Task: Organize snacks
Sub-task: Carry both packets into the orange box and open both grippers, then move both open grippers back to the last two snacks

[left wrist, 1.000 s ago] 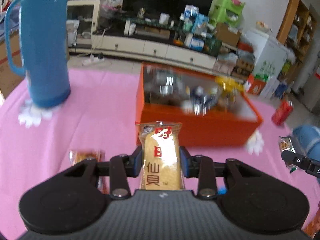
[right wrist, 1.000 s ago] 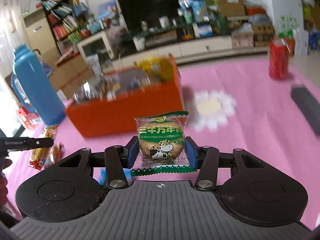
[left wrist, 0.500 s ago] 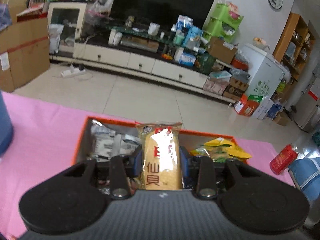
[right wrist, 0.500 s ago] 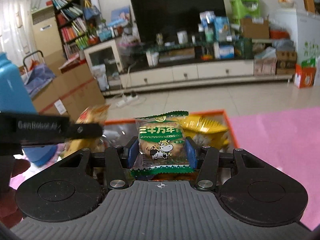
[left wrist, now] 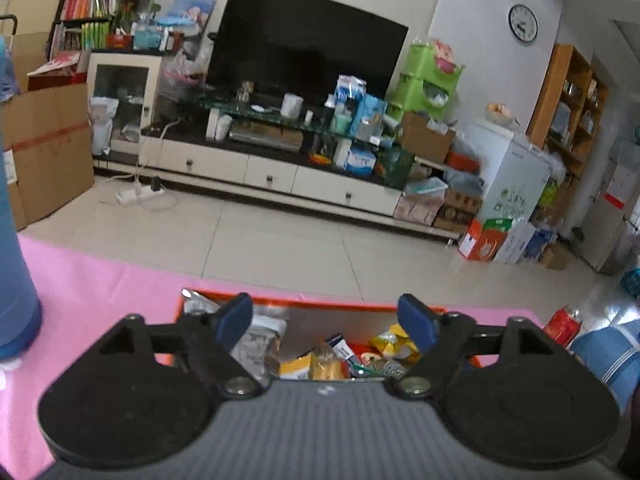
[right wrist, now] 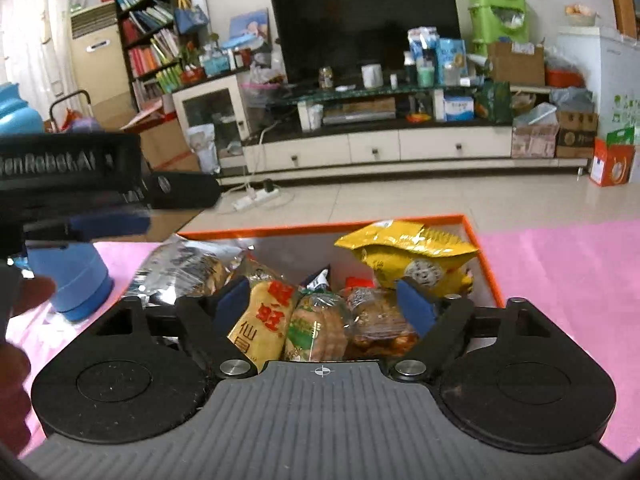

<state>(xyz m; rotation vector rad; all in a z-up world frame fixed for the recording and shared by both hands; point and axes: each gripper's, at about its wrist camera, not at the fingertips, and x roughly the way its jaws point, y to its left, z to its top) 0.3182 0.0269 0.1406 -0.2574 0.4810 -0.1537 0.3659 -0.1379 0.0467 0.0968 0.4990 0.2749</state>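
Inside orange box (right wrist: pixel 484 258), both released snacks (right wrist: pixel 288 320).

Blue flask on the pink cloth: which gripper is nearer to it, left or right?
Left. The left gripper hangs close beside the blue flask, between it and the right gripper, which sits over the orange box, farther off.

A table under a pink cloth (right wrist: pixel 560 264) carries an orange box (right wrist: pixel 486 264) of snack packets, a blue thermos (right wrist: pixel 76 280) beside it, and a red can (left wrist: pixel 562 322) near the far edge.
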